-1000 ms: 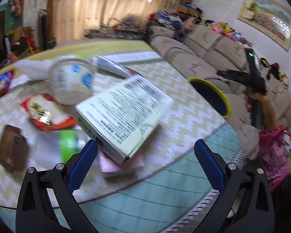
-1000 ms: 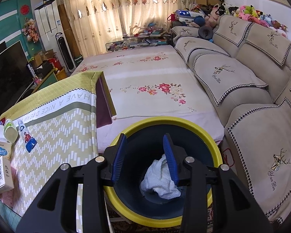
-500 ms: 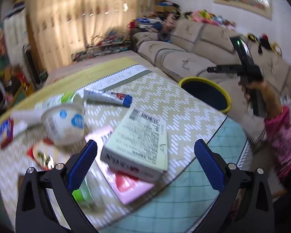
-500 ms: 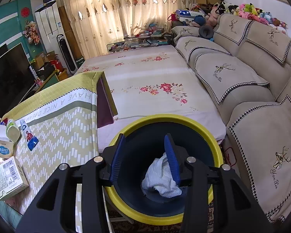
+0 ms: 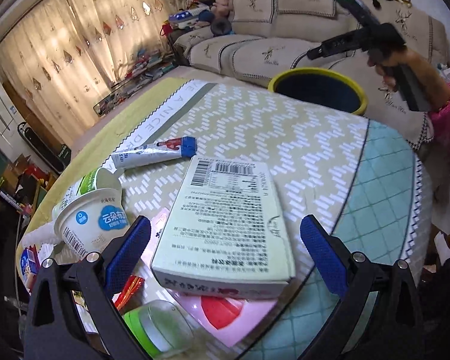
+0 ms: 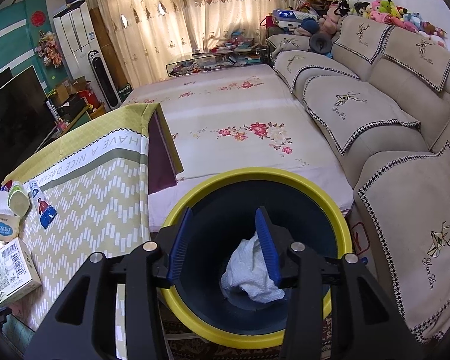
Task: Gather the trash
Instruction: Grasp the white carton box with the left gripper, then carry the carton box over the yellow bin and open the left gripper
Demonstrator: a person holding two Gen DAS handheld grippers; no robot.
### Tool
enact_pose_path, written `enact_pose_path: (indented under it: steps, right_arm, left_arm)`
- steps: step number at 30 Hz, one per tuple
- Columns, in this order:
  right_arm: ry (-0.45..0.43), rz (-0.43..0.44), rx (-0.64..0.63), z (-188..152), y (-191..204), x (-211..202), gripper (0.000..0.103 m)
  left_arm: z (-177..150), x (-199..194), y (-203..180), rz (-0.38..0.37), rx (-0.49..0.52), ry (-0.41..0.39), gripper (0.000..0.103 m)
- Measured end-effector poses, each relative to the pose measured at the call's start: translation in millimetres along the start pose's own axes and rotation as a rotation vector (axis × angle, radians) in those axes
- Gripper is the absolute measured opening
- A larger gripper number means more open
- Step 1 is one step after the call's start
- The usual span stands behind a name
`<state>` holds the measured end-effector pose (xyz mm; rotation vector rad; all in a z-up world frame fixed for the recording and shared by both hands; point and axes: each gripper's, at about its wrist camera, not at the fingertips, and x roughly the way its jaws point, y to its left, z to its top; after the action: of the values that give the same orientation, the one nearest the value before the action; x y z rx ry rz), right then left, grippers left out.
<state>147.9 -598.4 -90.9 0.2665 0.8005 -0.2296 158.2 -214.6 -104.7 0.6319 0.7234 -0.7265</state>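
A pale green box with barcodes lies flat on the table, on top of a pink packet. My left gripper is open wide, one blue pad on each side of the box, neither touching it. A white yogurt cup, a tube, a red wrapper and a green-capped clear cup lie around it. My right gripper hangs open and empty above the yellow-rimmed blue bin. A crumpled white tissue lies inside the bin.
The bin stands past the table's far edge, in front of the beige sofa. A person's hand holds the right gripper over it. The patterned tablecloth covers the table; a floral mattress lies behind.
The left gripper has rolled and shifted, so the box now lies level and squarely between its pads. The right gripper stays over the bin, its jaws slightly wider.
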Motion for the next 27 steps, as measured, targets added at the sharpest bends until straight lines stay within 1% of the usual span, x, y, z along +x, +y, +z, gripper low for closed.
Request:
enact_pose_path:
  steps: [3,5,6,7,8,9,10,16,21,27]
  right_arm:
    - [0.001,0.001,0.001,0,0,0,0.042]
    - [0.002,0.002,0.005,-1,-2,1,0.043]
    - [0.003,0.002,0.007,-1,-2,1,0.043]
    - [0.004,0.001,0.008,-1,-3,2,0.043]
    - [0.004,0.002,0.009,-2,-3,2,0.043]
    - [0.005,0.003,0.009,-2,-3,3,0.043]
    - [0.006,0.003,0.010,-3,-4,3,0.043]
    - [0.004,0.011,0.022,-6,-9,1,0.043]
    - [-0.009,0.021,0.037,-12,-15,-7,0.043]
    - [-0.019,0.018,0.064,-25,-28,-20,0.043]
  left_arm:
    - [2,6,1,-0.001,-0.003,0.006,0.098]
    - [3,10,0,0.009,0.002,0.016,0.094]
    - [4,12,0,0.015,0.003,0.022,0.090]
    - [4,14,0,0.021,0.003,0.029,0.084]
    - [4,17,0,0.023,0.002,0.036,0.082]
    - [4,19,1,0.014,-0.003,0.045,0.077]
    - [4,20,1,0.008,-0.010,0.047,0.074]
    - [9,16,0,-0.011,-0.026,0.032,0.071]
    - [17,6,-2,-0.004,-0.036,0.009,0.071]
    - [32,-7,-4,-0.011,-0.079,-0.035,0.071]
